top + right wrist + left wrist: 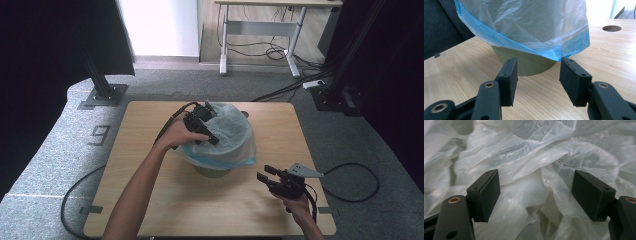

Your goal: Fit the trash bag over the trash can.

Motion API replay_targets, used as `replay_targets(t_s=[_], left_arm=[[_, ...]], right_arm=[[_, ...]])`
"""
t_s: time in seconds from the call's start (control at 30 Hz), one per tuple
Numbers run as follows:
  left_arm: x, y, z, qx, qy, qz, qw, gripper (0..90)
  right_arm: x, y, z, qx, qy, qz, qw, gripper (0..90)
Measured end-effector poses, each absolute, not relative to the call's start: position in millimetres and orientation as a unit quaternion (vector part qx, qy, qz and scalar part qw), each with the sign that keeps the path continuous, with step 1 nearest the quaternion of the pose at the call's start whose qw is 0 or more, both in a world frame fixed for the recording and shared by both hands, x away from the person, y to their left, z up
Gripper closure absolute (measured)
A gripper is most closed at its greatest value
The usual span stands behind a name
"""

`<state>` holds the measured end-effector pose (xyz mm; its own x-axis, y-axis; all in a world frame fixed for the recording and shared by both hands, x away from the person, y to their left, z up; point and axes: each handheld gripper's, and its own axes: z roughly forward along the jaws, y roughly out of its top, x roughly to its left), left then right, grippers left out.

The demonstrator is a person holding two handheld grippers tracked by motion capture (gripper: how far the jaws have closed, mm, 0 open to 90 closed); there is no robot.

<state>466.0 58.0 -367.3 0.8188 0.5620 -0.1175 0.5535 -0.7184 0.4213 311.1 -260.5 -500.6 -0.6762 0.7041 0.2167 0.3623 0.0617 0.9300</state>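
Item: olive bin (212,171), centre of desk (150,200), draped in clear bag (231,135) with blue hem (524,47). Left tool (202,129): inside bag mouth, jaws wide, gripping nothing. Right tool (269,175): near-right, agape, empty. Status: lining apparently fitted; hem unsettled.

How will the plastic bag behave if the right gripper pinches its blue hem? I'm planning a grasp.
The bag looks thin and crinkled, so it will likely be floppy and bunch between the pads. Its glossy film may slip from a light pinch. It drapes loosely over the bin, so a pull would probably lift the hem before the bin moves.
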Motion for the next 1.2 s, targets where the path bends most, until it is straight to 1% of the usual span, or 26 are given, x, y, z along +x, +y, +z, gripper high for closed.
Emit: replay_targets(t_s=[0.07,0.17,0.3,0.37,0.5,0.53,0.67,0.87,1.03,1.2], left_arm=[[467,56,-369,0.928,0.304,0.008,0.215,22.8],[466,58,-367,0.925,0.305,0.015,0.225,22.8],[446,85,-346,0.895,0.307,0.043,0.32,21.8],[435,100,-340,0.882,0.31,0.052,0.352,21.5],[419,122,-337,0.866,0.315,0.068,0.382,20.6],[409,137,-337,0.857,0.319,0.076,0.398,20.5],[389,163,-341,0.845,0.322,0.087,0.417,20.1],[361,193,-353,0.835,0.326,0.102,0.431,19.8],[345,210,-369,0.825,0.334,0.107,0.443,19.8],[339,221,-380,0.822,0.348,0.113,0.437,19.8]], right_arm=[[311,-262,-501,0.376,0.712,0.574,0.15,47.5],[311,-264,-501,0.377,0.71,0.575,0.151,47.4],[310,-266,-499,0.378,0.708,0.577,0.153,47.1],[310,-266,-499,0.378,0.707,0.577,0.154,47.0],[309,-268,-498,0.379,0.706,0.578,0.156,46.8],[309,-269,-497,0.38,0.705,0.578,0.157,46.7],[309,-273,-498,0.385,0.703,0.576,0.162,46.4],[309,-284,-501,0.397,0.698,0.571,0.17,46.1],[308,-294,-503,0.409,0.691,0.569,0.177,45.7],[308,-302,-504,0.42,0.684,0.567,0.183,45.5]])
